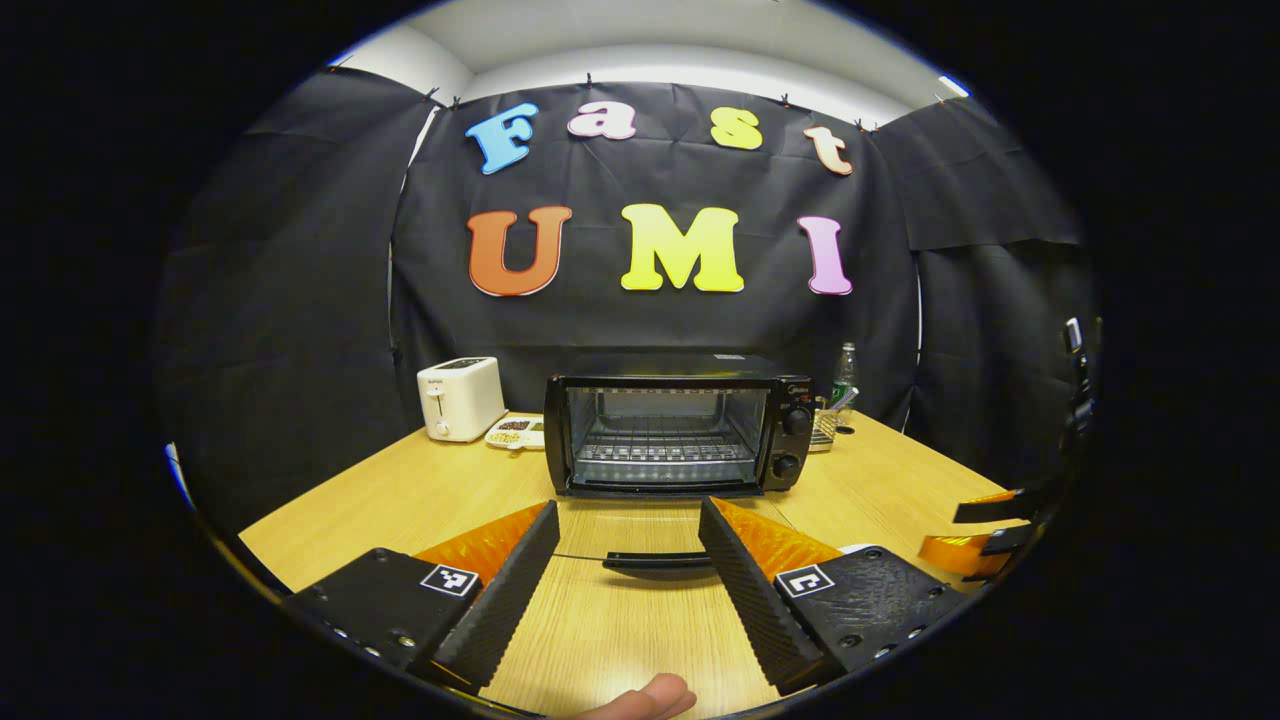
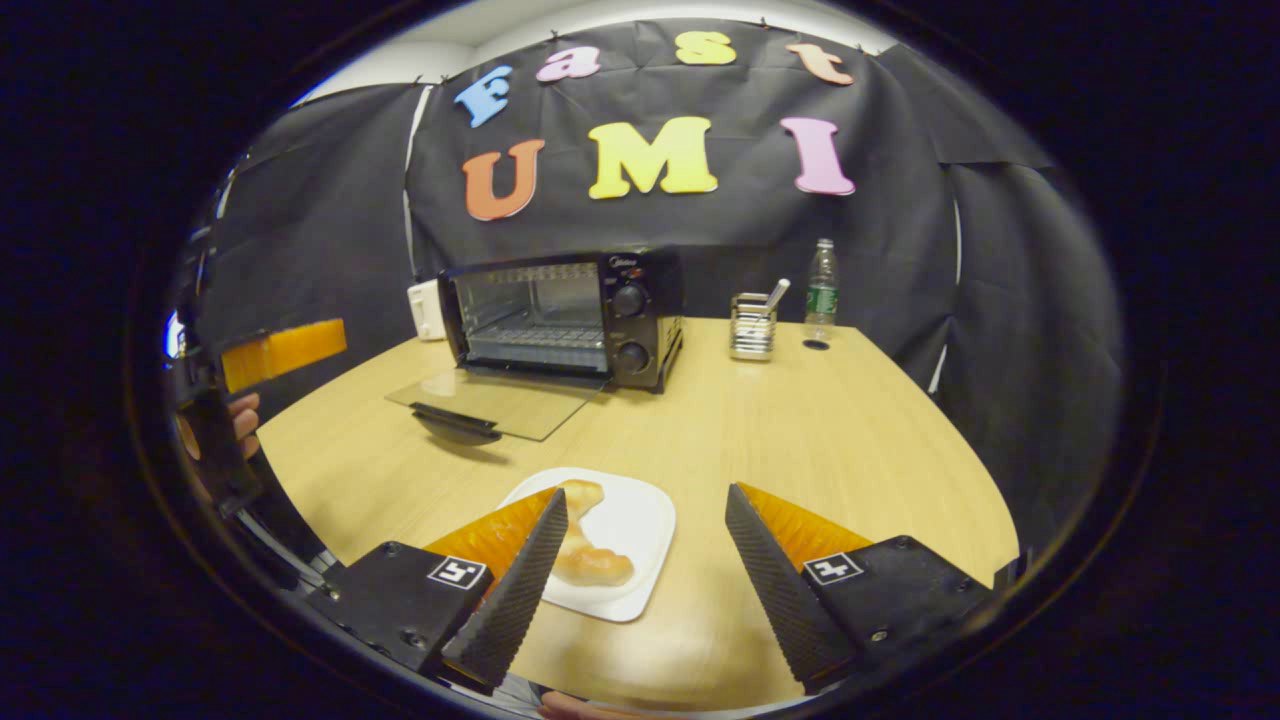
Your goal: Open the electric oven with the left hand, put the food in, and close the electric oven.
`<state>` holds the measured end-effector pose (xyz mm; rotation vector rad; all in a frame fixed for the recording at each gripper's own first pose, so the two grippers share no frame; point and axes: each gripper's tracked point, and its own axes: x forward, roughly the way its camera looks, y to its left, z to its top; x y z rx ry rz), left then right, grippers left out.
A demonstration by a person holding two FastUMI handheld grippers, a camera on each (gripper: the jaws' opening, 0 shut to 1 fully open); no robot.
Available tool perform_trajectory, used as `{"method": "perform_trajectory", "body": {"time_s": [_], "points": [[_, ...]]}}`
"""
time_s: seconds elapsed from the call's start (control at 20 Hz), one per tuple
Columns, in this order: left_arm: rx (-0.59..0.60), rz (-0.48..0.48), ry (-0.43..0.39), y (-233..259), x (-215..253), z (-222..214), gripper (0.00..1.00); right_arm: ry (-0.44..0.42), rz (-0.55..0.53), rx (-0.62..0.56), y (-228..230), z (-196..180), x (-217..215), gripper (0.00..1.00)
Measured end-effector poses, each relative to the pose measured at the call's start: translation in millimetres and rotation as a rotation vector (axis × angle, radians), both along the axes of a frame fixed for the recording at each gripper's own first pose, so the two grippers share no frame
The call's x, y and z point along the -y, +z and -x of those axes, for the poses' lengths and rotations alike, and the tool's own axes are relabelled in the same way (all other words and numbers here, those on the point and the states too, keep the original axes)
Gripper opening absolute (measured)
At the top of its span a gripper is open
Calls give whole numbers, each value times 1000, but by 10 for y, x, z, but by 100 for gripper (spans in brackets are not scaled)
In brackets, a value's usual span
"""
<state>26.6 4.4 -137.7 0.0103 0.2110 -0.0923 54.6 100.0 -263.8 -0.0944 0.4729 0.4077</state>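
Table (image 2: 860, 430): pale wood, bears everything below. Electric oven (image 2: 565, 315): black, at the far side, cavity with wire rack exposed; glass door (image 2: 500, 400) folded down flat toward the viewer, handle (image 1: 655, 561) at its near edge. Plate (image 2: 640, 520): white, square, near edge of the table, well apart from the oven. Food (image 2: 585, 545): a golden pastry lying on the plate. Left gripper (image 1: 628, 560): jaws spread, holding nothing, just short of the door handle. Right gripper (image 2: 645, 555): jaws spread, empty, above the plate. Handling advice: centre the right jaws over the pastry, close gently so as not to crush it, lift clear of the plate.
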Motion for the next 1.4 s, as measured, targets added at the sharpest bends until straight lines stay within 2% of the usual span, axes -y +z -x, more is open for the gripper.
{"method": "perform_trajectory", "body": {"time_s": [0.25, 0.4, 0.55, 0.6, 0.75, 0.85, 1.1, 1.4], "points": [[27, 19, -37, 215, -47, 393, 92, 69, 52, -69, -343, 36, -449, 95], [41, 12, -60, 258, -46, 503, 93, 31, 111, -95, -542, -19, -487, 93], [27, 10, -70, 196, -40, 535, 93, -10, 172, -55, -583, -79, -483, 88], [22, 10, -70, 170, -47, 538, 92, -2, 168, -50, -548, -45, -542, 85], [13, 23, -79, 130, -41, 573, 93, -1, 145, -61, -488, 42, -586, 64], [23, 33, -86, 166, -46, 577, 93, 1, 127, -75, -417, 123, -616, 59], [54, 52, -82, 200, -127, 585, 93, 36, 24, 14, 245, 236, -897, 58], [63, 33, -54, 224, -298, 579, 93, 84, -100, 52, 677, -65, -1436, 58]]}}
